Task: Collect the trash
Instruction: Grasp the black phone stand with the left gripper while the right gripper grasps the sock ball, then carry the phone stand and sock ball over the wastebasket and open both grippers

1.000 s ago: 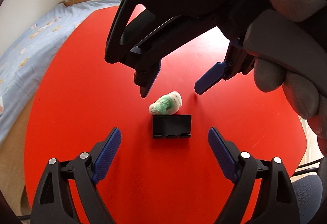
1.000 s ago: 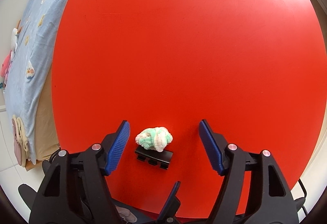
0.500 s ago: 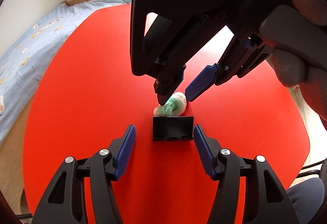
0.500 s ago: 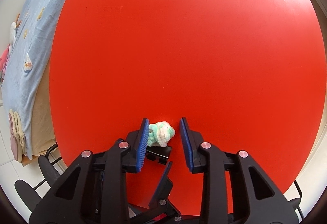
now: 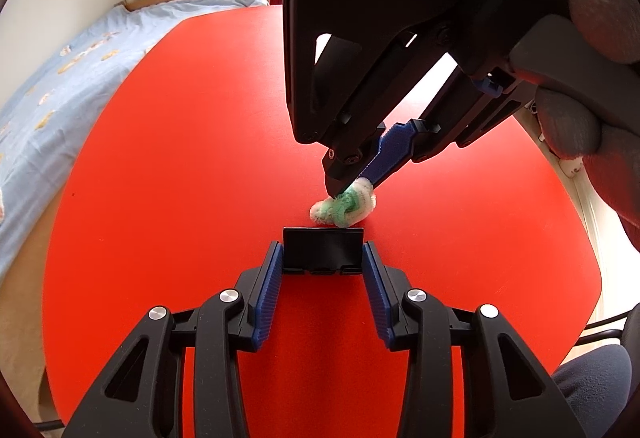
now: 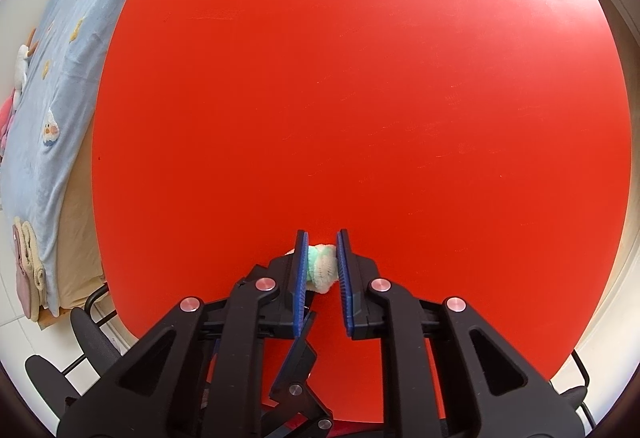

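The red table (image 5: 180, 158) carries 2 items: 1 green-and-white fuzzy wad (image 5: 344, 207) and 1 small black holder (image 5: 323, 249), touching or nearly touching.

The right gripper (image 6: 322, 262) points down; its jaws are closing, with both blue pads pressed on the wad.

The left gripper (image 5: 323, 270) is closing; its 2 pads sit against the holder's side edges.

The right gripper body hides the far table. A gloved hand (image 5: 600, 86) is cut off at the frame edge. In the right wrist view the holder is mostly hidden.
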`<control>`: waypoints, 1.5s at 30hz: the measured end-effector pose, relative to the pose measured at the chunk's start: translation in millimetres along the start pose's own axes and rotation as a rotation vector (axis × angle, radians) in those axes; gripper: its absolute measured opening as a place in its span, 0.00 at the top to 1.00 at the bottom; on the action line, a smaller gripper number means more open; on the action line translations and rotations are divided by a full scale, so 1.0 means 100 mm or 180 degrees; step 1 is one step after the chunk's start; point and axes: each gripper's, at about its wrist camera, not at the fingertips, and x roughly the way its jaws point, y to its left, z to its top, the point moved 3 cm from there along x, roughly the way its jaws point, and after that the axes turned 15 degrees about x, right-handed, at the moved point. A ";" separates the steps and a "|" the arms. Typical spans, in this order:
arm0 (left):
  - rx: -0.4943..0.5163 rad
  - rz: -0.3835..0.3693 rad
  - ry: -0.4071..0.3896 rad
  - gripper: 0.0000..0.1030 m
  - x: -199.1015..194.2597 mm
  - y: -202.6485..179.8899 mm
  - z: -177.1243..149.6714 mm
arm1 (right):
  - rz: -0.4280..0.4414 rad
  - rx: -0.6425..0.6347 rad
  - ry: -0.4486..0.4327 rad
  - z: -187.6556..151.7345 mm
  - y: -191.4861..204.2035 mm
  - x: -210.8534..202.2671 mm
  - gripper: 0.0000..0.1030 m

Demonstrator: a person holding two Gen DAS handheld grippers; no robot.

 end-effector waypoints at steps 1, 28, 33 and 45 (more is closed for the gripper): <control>-0.0002 -0.0007 0.0001 0.62 0.00 0.00 0.00 | -0.0003 0.0002 -0.0006 0.00 -0.02 -0.01 0.88; 0.0032 -0.0036 -0.0003 0.62 -0.11 0.16 0.05 | 0.0011 0.0039 -0.0187 0.00 -0.16 -0.17 0.99; 0.0077 -0.0038 0.0004 0.62 -0.22 0.14 0.06 | 0.0070 0.0007 -0.0260 -0.05 -0.20 -0.28 0.99; 0.0297 -0.0062 0.0044 0.62 -0.52 0.16 0.12 | 0.0257 -0.0123 -0.0533 -0.36 -0.41 -0.56 0.99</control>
